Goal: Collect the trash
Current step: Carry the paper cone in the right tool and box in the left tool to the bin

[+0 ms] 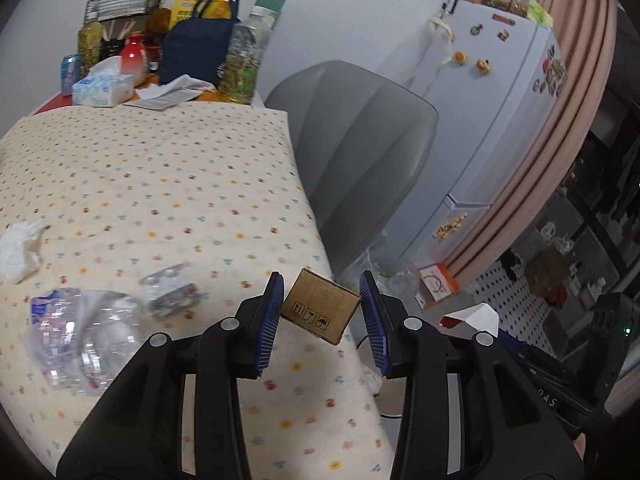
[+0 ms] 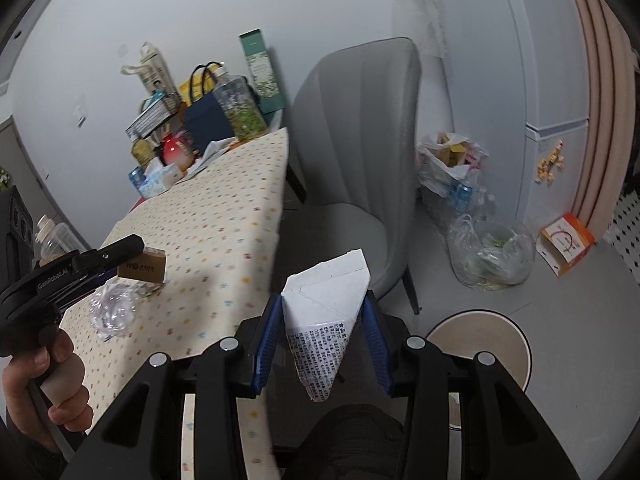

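Left claw [image 1: 322, 312]: clenched on a small cardboard box [image 1: 320, 306], held by its two ends just past the worktop [image 1: 160, 184] edge on the side toward the grey chair [image 1: 360, 152].
Right claw [image 2: 324, 340]: clenched on a flattened white carton [image 2: 326, 304] with printed text on its lower part, held off the worktop, in front of the grey chair's seat.
Person: a hand [image 2: 44, 384] grips the handle of the left claw, seen in the right wrist view.
Picked up so far: two pieces, the box and the carton, both lifted clear of the worktop and neither yet dropped anywhere.
Still on the worktop: a crushed clear plastic bottle [image 1: 84, 348], a smaller crumpled plastic wrapper [image 1: 170, 290] just beyond it, and a wadded white tissue [image 1: 20, 254] further from the chair than either.
Likely drop place: clear plastic bags [image 2: 492, 252] already holding rubbish stand on the floor beyond the chair, near the fridge [image 2: 548, 80]; an orange-and-white box [image 2: 566, 244] lies on the floor just past them. That the bags are the goal is my judgement.
Progress: roughly the middle, I judge; both claws are loaded, the drop is not yet made, and at least three pieces remain for later trips.
Not trash, probably: the tissue pack [image 1: 102, 88], bottles and navy bag [image 1: 196, 46] at the worktop end farthest from the claws.
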Tool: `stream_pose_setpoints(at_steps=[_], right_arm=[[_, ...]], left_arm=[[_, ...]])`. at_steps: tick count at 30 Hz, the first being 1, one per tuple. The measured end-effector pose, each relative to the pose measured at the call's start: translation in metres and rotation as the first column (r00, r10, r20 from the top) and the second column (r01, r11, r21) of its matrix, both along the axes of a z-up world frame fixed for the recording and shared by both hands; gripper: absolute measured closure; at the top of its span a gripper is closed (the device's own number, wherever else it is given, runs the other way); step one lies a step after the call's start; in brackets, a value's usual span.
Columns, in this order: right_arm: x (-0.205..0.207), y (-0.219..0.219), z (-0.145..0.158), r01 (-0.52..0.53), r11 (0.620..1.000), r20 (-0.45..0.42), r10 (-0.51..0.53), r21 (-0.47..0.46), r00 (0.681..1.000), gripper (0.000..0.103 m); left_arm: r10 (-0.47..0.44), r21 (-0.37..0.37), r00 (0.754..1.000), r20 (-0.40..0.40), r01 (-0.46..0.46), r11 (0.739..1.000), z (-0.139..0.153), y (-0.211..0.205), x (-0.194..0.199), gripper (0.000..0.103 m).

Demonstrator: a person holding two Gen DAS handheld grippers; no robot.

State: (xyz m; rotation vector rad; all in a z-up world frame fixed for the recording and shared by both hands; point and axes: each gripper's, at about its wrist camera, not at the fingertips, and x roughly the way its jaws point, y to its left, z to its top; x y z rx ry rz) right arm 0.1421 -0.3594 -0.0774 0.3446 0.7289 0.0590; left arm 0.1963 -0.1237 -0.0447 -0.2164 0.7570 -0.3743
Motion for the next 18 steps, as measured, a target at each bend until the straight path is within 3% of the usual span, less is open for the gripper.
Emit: stream_pose_setpoints(at_steps=[18], right_arm=[[-0.002,-0.099,-0.049,0.174,0.984,-0.058,-0.171,0.045,0.984,0.063]], left_arm=[[-0.129,0.085,0.989,-0.074,0.135,0.987,-0.03,-0.105,0.018,0.064]])
